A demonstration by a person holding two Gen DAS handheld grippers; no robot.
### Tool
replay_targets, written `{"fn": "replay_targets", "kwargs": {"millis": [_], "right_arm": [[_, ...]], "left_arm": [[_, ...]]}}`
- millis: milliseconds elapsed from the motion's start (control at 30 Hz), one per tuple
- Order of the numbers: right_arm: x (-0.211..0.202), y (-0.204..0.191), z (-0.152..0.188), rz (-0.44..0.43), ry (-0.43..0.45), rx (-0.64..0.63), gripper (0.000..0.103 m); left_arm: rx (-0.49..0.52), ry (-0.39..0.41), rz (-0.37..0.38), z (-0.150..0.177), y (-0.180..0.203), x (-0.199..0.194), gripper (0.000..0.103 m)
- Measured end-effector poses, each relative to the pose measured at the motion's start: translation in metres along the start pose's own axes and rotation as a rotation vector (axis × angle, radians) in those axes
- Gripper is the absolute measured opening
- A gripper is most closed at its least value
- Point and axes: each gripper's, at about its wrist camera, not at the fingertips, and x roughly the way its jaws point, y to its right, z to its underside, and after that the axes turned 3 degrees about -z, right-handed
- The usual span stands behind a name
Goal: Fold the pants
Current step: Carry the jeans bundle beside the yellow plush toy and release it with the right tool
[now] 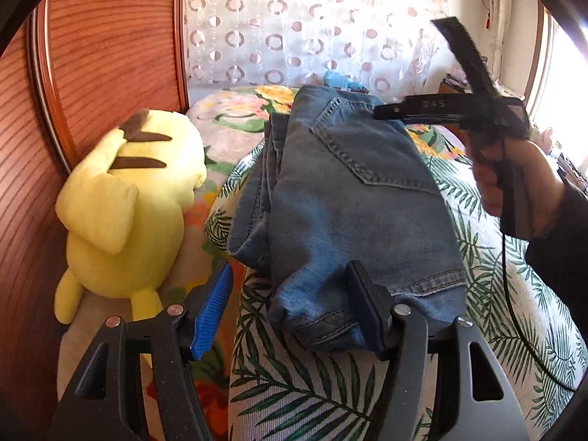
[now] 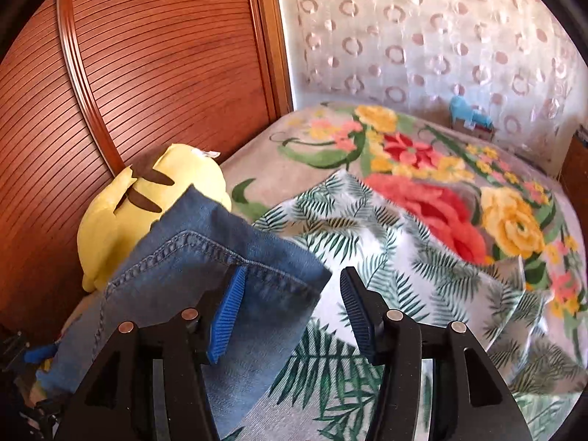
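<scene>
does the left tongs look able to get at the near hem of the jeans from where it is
Probably yes: the left tongs stand open right at the folded jeans, the near hem lying between its pads with nothing in between.

Both wrist cams close, sharing jeans (image 1: pixel 345 198).

Faded blue pants (image 1: pixel 341 198), yellow plush (image 1: pixel 128 198) — brown stripes, palm-leaf sheet (image 2: pixel 422 257)

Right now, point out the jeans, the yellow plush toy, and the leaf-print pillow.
jeans (image 1: pixel 352 198), left wrist view, back pocket panel.
yellow plush toy (image 1: pixel 125 213), left wrist view, its back.
leaf-print pillow (image 2: pixel 422 257), right wrist view, bare top surface.
</scene>
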Motion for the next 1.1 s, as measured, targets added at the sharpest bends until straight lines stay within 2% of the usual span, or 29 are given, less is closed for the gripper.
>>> {"fn": "replay_targets", "kwargs": {"millis": [200, 300, 500, 733, 933, 1033, 1100], "right_arm": [[-0.062, -0.001, 0.018, -0.003, 0.069, -0.03, 0.052], [-0.105, -0.003, 0.043, 0.009, 0.106, -0.041, 0.052], [-0.192, 0.002, 0.118, 0.036, 0.176, -0.001, 0.052], [-0.277, -0.003, 0.186, 0.139, 0.254, 0.029, 0.052], [-0.335, -0.015, 0.229, 0.23, 0.31, 0.058, 0.053], [-0.358, -0.026, 0.248, 0.268, 0.341, 0.079, 0.058], [-0.368, -0.036, 0.256, 0.288, 0.358, 0.089, 0.066]], "left_arm": [[0.017, 0.068, -0.009, -0.005, 0.018, -0.036, 0.064], [0.043, 0.106, -0.004, -0.004, 0.035, -0.056, 0.064], [0.076, 0.154, 0.052, 0.001, 0.071, -0.09, 0.067], [0.12, 0.197, 0.132, 0.014, 0.118, -0.122, 0.08], [0.158, 0.244, 0.156, 0.022, 0.148, -0.148, 0.091], [0.157, 0.273, 0.161, 0.026, 0.158, -0.163, 0.103], [0.155, 0.297, 0.17, 0.029, 0.163, -0.175, 0.103]]}}
